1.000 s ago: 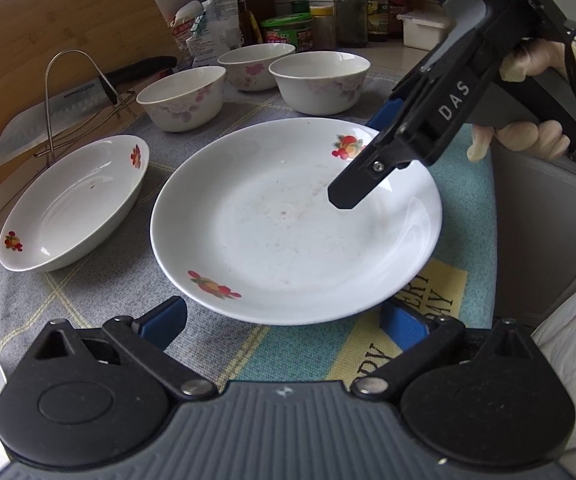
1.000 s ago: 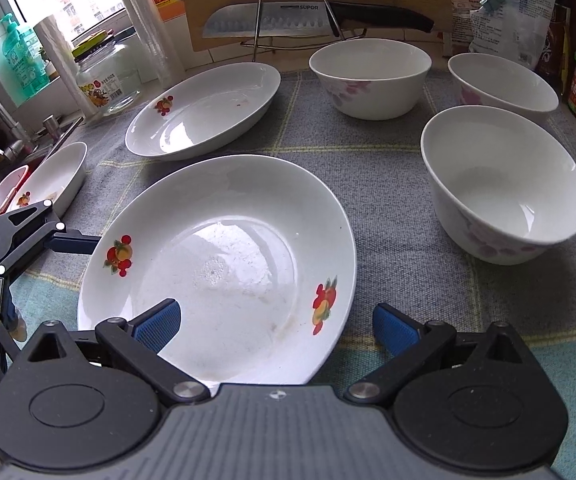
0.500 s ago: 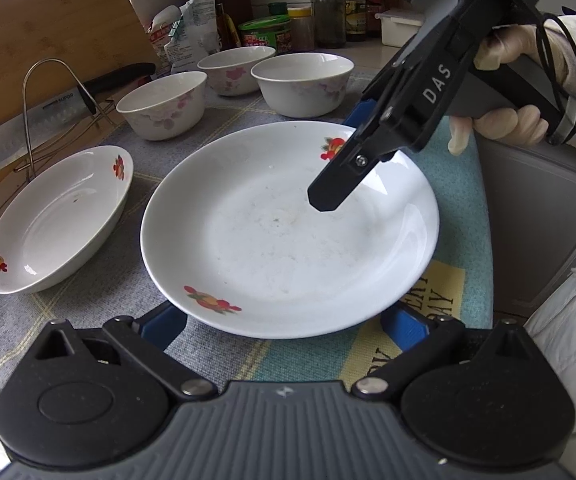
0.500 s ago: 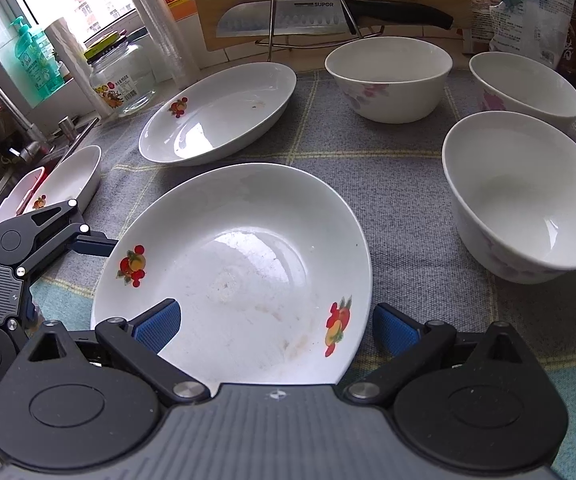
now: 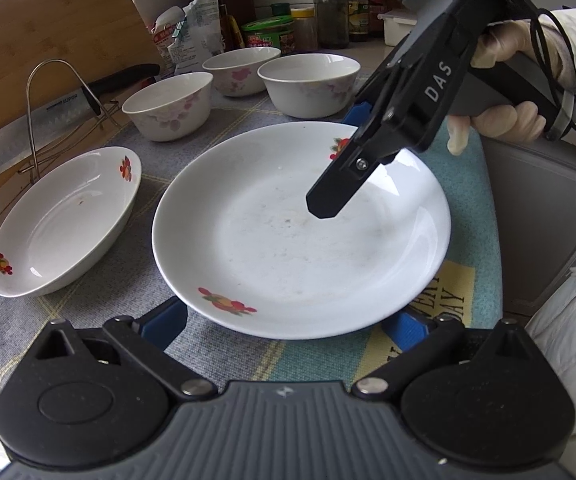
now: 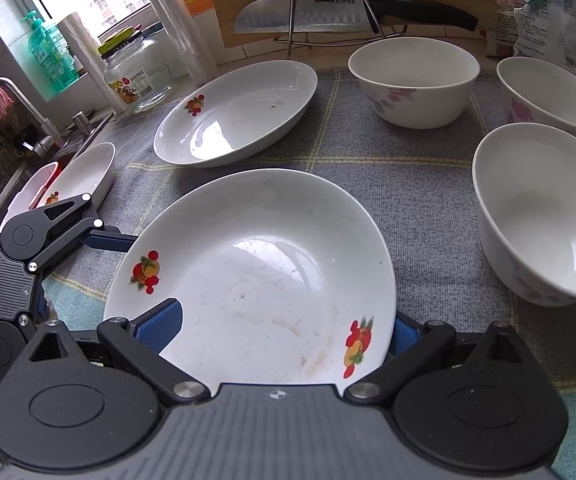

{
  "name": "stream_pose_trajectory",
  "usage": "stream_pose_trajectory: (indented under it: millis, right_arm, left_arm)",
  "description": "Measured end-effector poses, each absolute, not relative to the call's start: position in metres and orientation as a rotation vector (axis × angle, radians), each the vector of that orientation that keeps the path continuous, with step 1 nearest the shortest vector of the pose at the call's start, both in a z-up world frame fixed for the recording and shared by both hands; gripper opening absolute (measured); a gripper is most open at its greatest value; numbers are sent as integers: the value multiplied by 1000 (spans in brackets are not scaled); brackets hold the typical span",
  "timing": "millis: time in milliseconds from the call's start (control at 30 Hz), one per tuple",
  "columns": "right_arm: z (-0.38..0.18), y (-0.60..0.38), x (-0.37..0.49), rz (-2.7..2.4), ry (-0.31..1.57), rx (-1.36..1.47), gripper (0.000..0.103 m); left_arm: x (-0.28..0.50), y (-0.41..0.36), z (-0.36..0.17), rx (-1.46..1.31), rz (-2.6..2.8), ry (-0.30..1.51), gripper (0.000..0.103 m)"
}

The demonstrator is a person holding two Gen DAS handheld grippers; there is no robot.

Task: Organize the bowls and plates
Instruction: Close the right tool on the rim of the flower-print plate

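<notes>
A white deep plate (image 5: 300, 236) with red fruit prints lies on the grey checked cloth (image 6: 420, 196). My left gripper (image 5: 288, 324) is open, its blue pads low on either side of the plate's near rim. One of its fingers (image 6: 107, 238) shows at the left in the right wrist view. My right gripper (image 6: 281, 330) is open at the opposite rim, one pad over the plate (image 6: 255, 276), the other outside it. A second deep plate (image 5: 63, 224) and three white floral bowls (image 5: 167, 106) (image 5: 241, 70) (image 5: 308, 84) stand behind.
A knife rests on a wire rack (image 6: 308, 16) against a bamboo board (image 5: 47, 60). Bottles and packets line the back. A glass jar (image 6: 135, 68) and a sink with small dishes (image 6: 83, 172) are at the left. The counter ends just right of the plate (image 5: 484, 240).
Both grippers have edged closer to the plate. The right gripper's left pad now overlaps the rim. Jaws stayed open and the plate has not moved.
</notes>
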State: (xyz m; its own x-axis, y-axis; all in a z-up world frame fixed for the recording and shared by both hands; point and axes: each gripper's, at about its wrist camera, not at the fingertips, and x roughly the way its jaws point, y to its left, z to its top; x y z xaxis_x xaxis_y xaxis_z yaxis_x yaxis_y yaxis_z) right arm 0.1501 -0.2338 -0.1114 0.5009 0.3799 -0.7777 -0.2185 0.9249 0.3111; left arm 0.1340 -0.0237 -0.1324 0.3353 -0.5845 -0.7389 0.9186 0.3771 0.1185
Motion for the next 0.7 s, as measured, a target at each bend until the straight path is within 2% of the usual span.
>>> stream_pose_trajectory:
  millis: [233, 500, 700]
  right_arm:
    - [-111, -236, 150, 383, 985, 171, 103]
    - [-109, -246, 148, 398, 980, 193, 92]
    - [-110, -253, 152, 429, 978, 233, 92]
  left_arm:
    - [134, -26, -132, 604, -1068, 656, 102]
    - [134, -27, -131, 608, -1073, 656, 102]
    - [133, -25, -131, 600, -1070, 643, 102]
